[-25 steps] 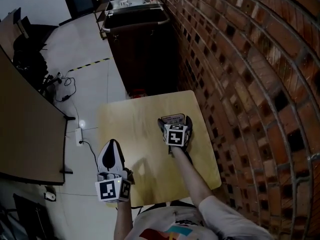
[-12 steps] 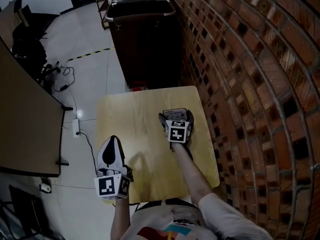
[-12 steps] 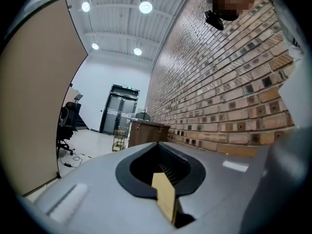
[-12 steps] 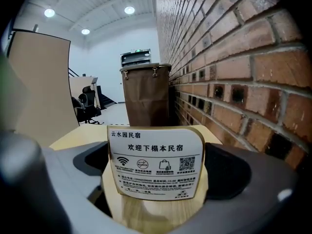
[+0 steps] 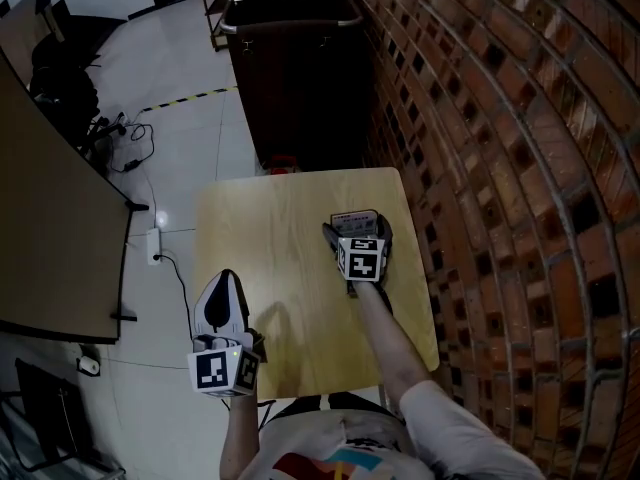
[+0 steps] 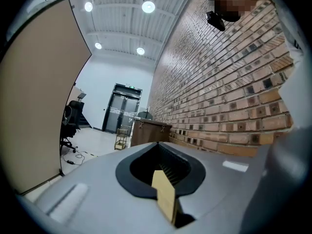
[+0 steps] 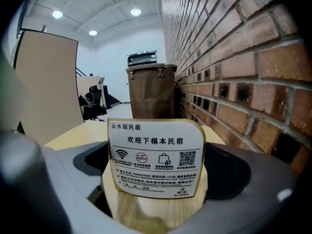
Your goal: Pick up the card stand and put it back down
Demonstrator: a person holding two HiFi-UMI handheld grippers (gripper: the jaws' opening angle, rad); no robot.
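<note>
The card stand (image 5: 352, 219) is a white printed card in a pale wooden base, standing upright on the wooden table (image 5: 270, 228) toward its right side. My right gripper (image 5: 357, 232) reaches it from the near side, and its jaws press against both sides of the base. In the right gripper view the card stand (image 7: 155, 155) faces the camera and fills the gap of the right gripper (image 7: 155, 172). My left gripper (image 5: 222, 290) hangs over the table's near left corner, jaws together and holding nothing. The left gripper (image 6: 162, 167) points toward the room's far end.
A brick wall (image 5: 500, 168) runs close along the table's right edge. A dark wooden cabinet (image 5: 295, 78) stands just beyond the far edge. At the left are a tan partition board (image 5: 50, 238), a power strip with cables (image 5: 155, 248) and chairs (image 5: 60, 78).
Only the head view has shifted a little. Both grippers and the card stand keep much the same places on the table.
</note>
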